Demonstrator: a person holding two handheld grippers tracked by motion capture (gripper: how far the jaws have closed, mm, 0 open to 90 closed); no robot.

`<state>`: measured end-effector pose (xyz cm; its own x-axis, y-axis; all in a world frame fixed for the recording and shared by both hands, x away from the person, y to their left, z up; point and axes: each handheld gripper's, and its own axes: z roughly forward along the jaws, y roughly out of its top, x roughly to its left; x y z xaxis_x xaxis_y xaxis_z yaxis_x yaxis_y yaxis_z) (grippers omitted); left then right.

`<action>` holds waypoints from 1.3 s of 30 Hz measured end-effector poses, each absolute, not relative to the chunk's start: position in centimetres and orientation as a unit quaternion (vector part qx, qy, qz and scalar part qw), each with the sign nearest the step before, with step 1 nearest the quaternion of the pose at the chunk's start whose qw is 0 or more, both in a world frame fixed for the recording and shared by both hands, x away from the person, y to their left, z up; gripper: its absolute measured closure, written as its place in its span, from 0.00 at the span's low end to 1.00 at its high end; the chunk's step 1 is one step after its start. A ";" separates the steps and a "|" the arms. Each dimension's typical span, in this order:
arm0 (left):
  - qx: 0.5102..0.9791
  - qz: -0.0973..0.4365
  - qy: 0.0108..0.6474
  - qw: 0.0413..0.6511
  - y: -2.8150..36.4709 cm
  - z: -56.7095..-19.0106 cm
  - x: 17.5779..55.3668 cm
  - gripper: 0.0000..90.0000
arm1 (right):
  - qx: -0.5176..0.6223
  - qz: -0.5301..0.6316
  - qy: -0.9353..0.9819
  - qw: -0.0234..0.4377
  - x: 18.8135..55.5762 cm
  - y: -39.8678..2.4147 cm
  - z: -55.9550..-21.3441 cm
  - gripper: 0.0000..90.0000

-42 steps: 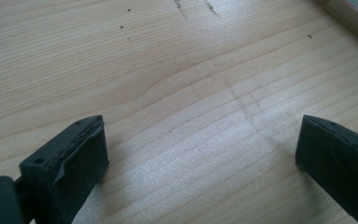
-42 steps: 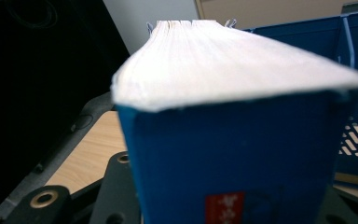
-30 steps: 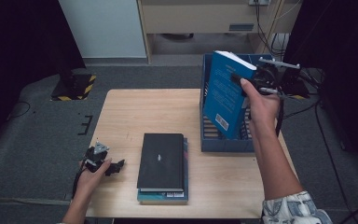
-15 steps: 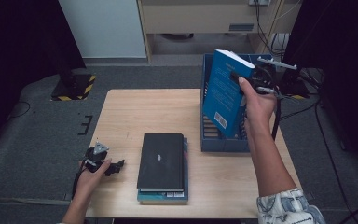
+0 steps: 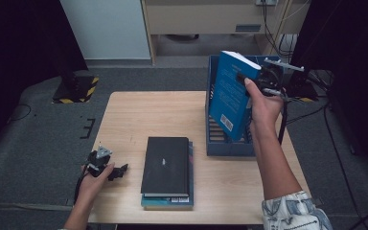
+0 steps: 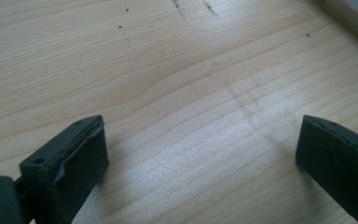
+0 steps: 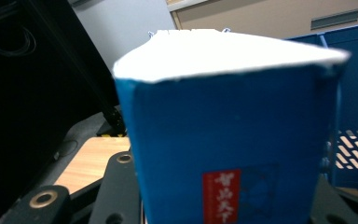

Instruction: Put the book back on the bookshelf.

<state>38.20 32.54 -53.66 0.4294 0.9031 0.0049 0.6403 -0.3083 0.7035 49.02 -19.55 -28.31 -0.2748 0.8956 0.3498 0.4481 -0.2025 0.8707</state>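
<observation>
A blue book [image 5: 230, 96] stands upright over the blue file rack [image 5: 220, 143] on the right of the table, its lower end down inside the rack. My right gripper [image 5: 249, 79] is shut on the book near its top edge. In the right gripper view the blue book [image 7: 233, 140] sits between the jaws, spine with a red label facing the camera. My left gripper [image 5: 117, 171] lies low over the table's front left, open; in the left gripper view its fingers [image 6: 74, 163] stand wide apart over bare wood with nothing between them.
A black book [image 5: 166, 165] lies on top of a teal one in a stack at the table's front middle. The wooden table [image 5: 139, 115] has free room at its back left. Cables and a black stand crowd the floor behind the rack.
The right hand and the blue book have shifted very slightly; otherwise nothing has visibly changed.
</observation>
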 end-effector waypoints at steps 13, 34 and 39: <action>0.784 0.205 0.492 0.319 32.6 -53.7 38.2 0.02 | 0.568 0.518 0.591 0.243 50.6 -18.0 -29.1 0.67; 0.784 0.204 0.492 0.319 32.5 -53.6 38.3 0.01 | 0.581 0.515 0.580 0.247 51.9 -16.6 -31.0 0.67; 0.784 0.204 0.492 0.319 32.5 -53.6 38.3 0.01 | 0.582 0.513 0.578 0.251 51.9 -16.6 -31.4 0.67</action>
<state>38.28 32.54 -53.64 0.4325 0.9016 0.0070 0.6409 -0.3129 0.7009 51.89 -16.64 -31.44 -0.1957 0.9313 0.3071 0.4152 -0.2050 0.8863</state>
